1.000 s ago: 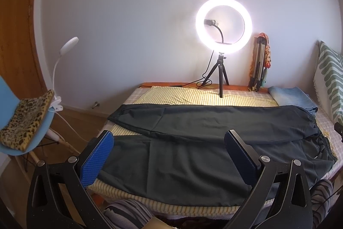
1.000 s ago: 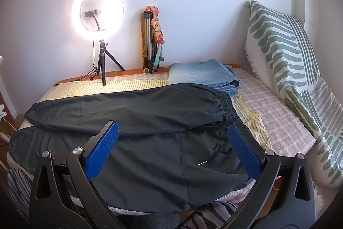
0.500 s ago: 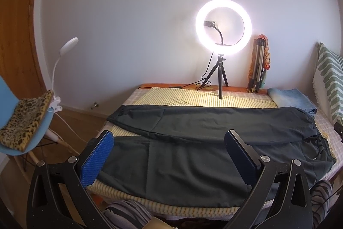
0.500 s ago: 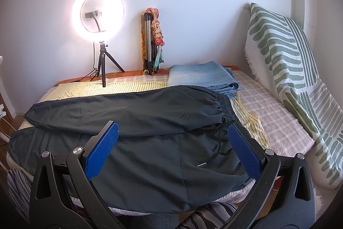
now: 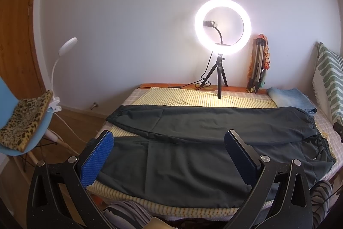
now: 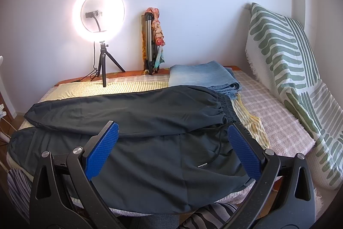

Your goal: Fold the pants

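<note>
Pants (image 5: 193, 156) lie flat, unfolded; both grippers, left (image 5: 169, 156) and right (image 6: 171, 147), spread empty above, must grasp near leg first

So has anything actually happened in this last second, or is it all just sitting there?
Hardly anything. Both views have drifted slightly, nothing more. The left gripper and right gripper remain open above the pants, which lie spread on the bed untouched.

Dark pants (image 5: 193, 156) (image 6: 139, 138), yellow-striped cover (image 5: 193, 98), green-patterned pillow (image 6: 289, 70).
</note>
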A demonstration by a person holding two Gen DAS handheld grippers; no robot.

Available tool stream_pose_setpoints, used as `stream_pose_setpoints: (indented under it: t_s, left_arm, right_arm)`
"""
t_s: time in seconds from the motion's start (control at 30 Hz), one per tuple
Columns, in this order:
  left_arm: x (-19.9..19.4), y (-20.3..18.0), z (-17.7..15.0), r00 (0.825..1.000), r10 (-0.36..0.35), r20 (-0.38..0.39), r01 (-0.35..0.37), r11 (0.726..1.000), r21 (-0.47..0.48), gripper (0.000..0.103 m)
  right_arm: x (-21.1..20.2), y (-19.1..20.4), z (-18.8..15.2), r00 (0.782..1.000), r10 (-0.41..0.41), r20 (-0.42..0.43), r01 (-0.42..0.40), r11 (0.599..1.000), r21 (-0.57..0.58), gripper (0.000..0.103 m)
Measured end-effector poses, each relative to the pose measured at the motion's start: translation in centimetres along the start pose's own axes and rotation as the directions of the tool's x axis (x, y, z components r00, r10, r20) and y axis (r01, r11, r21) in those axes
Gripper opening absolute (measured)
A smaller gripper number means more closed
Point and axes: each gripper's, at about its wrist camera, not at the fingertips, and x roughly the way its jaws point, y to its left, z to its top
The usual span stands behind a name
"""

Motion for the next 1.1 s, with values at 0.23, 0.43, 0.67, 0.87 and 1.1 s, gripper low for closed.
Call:
stream_pose_setpoints:
  t_s: [0.23,0.43,0.67,0.87,1.1]
  left_arm:
    - [0.0,0.1,-0.1,1.0,0.002,-0.001,-0.002,1.0,0.0,0.103]
    - [0.1,0.3,-0.2,1.0,0.0,-0.004,0.0,1.0,-0.001,0.103]
    - [0.5,0.3,-0.2,1.0,-0.001,-0.014,0.001,1.0,0.003,0.103]
    - [0.6,0.3,-0.3,1.0,-0.002,-0.015,0.002,1.0,0.003,0.103]
    - [1.0,0.4,-0.3,1.0,0.001,-0.021,-0.001,1.0,0.002,0.103]
  right_arm:
    - [0.2,0.3,0.1,1.0,0.0,-0.002,0.0,1.0,-0.006,0.103]
    - [0.4,0.4,0.1,1.0,0.0,-0.005,0.0,1.0,-0.006,0.103]
    - [0.6,0.4,0.1,1.0,0.0,-0.007,0.0,1.0,-0.006,0.103]
    - [0.7,0.4,0.1,1.0,0.001,-0.007,-0.001,1.0,-0.006,0.103]
    - [1.2,0.6,0.1,1.0,0.003,-0.007,-0.003,1.0,-0.013,0.103]
